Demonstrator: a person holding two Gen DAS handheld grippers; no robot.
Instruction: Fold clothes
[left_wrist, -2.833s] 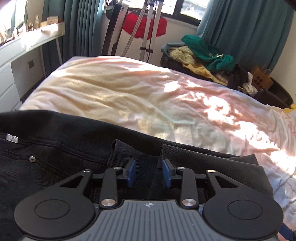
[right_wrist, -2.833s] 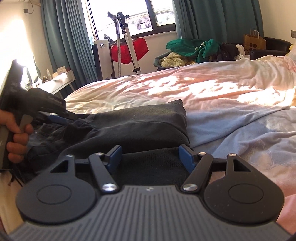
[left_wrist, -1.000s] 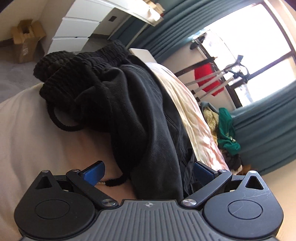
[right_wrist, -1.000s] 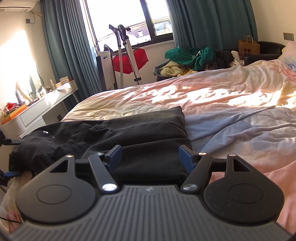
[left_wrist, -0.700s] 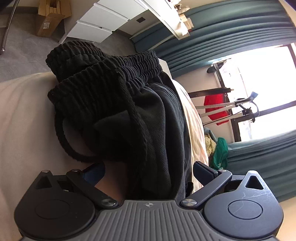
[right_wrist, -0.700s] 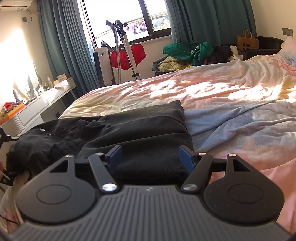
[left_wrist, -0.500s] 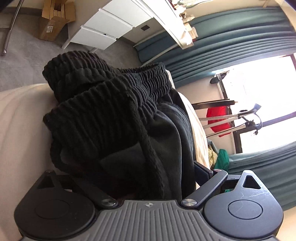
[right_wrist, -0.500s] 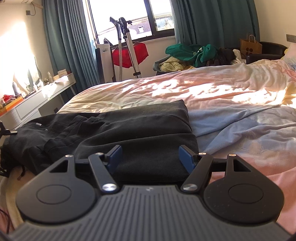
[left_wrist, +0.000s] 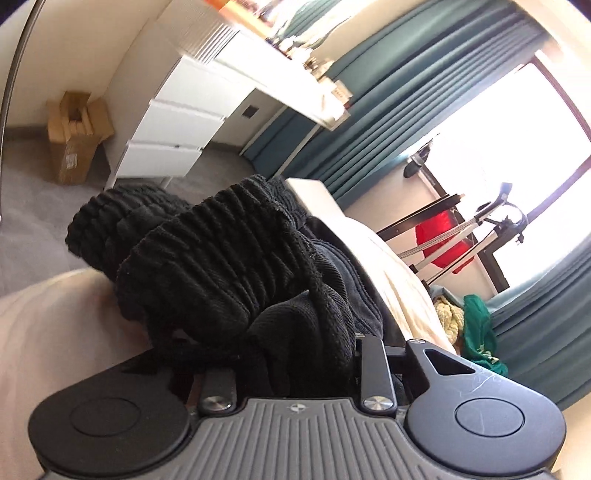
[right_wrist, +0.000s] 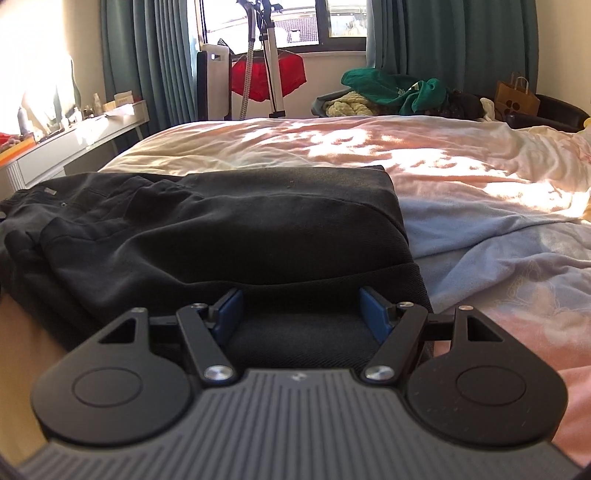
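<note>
Black pants (right_wrist: 229, 221) lie folded on the bed (right_wrist: 406, 147), their ribbed drawstring waistband (left_wrist: 221, 258) bunched at the bed's near left edge. My left gripper (left_wrist: 291, 369) is turned on its side and shut on the waistband; the cloth hides the fingertips. My right gripper (right_wrist: 301, 314) is open, its blue pads (right_wrist: 231, 308) on either side of the pants' folded right end, resting on the cloth.
A white desk with drawers (left_wrist: 177, 122) and a cardboard box (left_wrist: 74, 136) stand left of the bed. A pile of clothes (right_wrist: 388, 92), a red drying rack (right_wrist: 269, 74) and a paper bag (right_wrist: 517, 98) lie beyond the bed by the window.
My left gripper moved from the pants' middle to the waistband end, turned sideways, pushed in and closed on the waistband. The right gripper stayed open on the folded end.
</note>
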